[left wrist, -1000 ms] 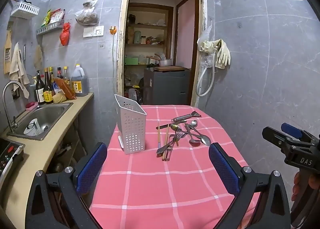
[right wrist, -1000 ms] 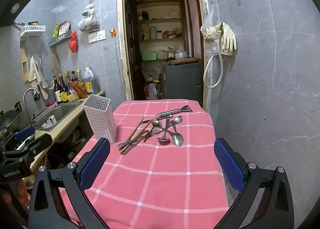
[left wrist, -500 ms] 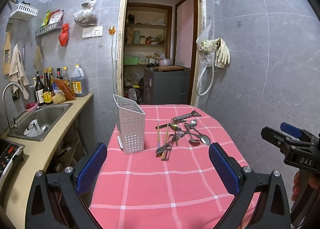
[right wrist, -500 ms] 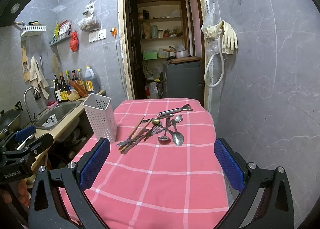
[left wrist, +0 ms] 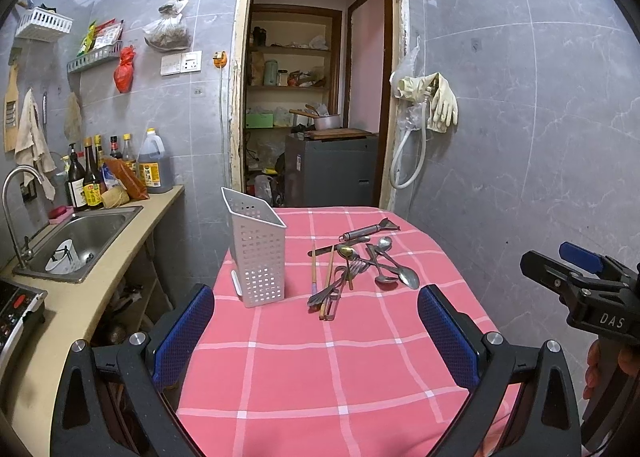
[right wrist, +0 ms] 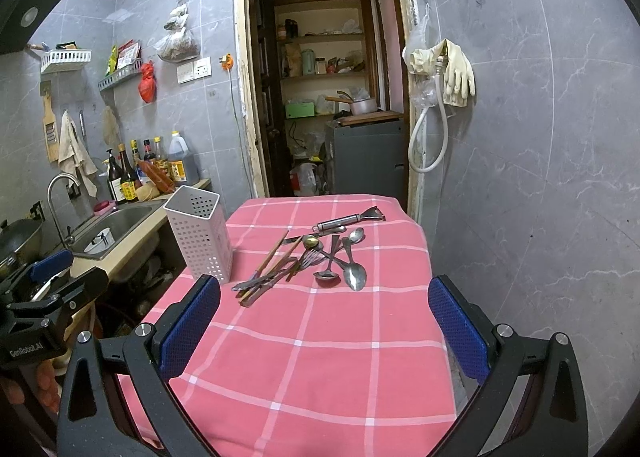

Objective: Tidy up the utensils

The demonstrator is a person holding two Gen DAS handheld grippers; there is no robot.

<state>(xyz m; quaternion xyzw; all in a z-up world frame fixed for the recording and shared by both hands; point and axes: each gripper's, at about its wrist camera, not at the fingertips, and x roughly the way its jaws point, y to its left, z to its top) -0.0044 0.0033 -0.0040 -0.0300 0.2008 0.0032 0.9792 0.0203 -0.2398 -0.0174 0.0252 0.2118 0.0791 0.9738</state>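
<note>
Left wrist view: both grippers' jaws spread, white perforated holder (left wrist: 258, 257) upright beside loose utensils (left wrist: 352, 265).

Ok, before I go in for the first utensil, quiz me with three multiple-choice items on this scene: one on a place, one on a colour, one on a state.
1. Where does the white holder stand relative to the utensil pile in the left wrist view?
A. left of it
B. right of it
C. on top of it

2. What colour is the tablecloth?
A. plain blue
B. pink with white checks
C. green stripes

3. How are the left gripper and right gripper?
A. both shut on spoons
B. one open, one shut
C. both open, holding nothing

Answers:
1 A, the holder sits at the pile's left.
2 B, white lines cross pink cloth.
3 C, wide gaps between the pads with only cloth behind them.
</note>
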